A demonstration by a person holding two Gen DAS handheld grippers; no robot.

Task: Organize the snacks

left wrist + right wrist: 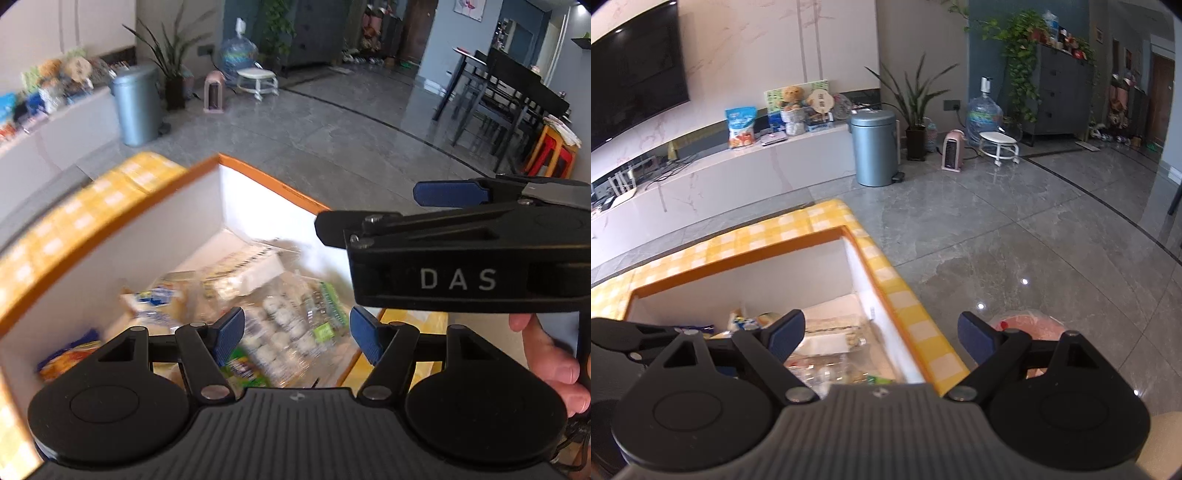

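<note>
Snack packs (280,325): lying loose in the orange-rimmed box (266,177); judged light, crinkly, slippery film.
Contents: likely crushable; grip gently.
Hold point: pinch a sealed edge or corner, not the belly.
Left gripper (295,332): above the packs, jaws partly open, nothing between them.
Right gripper (882,339): jaws wide, empty, over the box's rim.
Support: yellow checked cloth (908,314).

Both grippers were tilted downward with nothing between the fingers. The left gripper (295,334) had its blue fingers (229,334) spread apart, empty. The right gripper (881,338) was spread even wider, also empty, and sat just right of the left one, slightly ahead. A bare hand (550,365) was wrapped around its handle.
</note>
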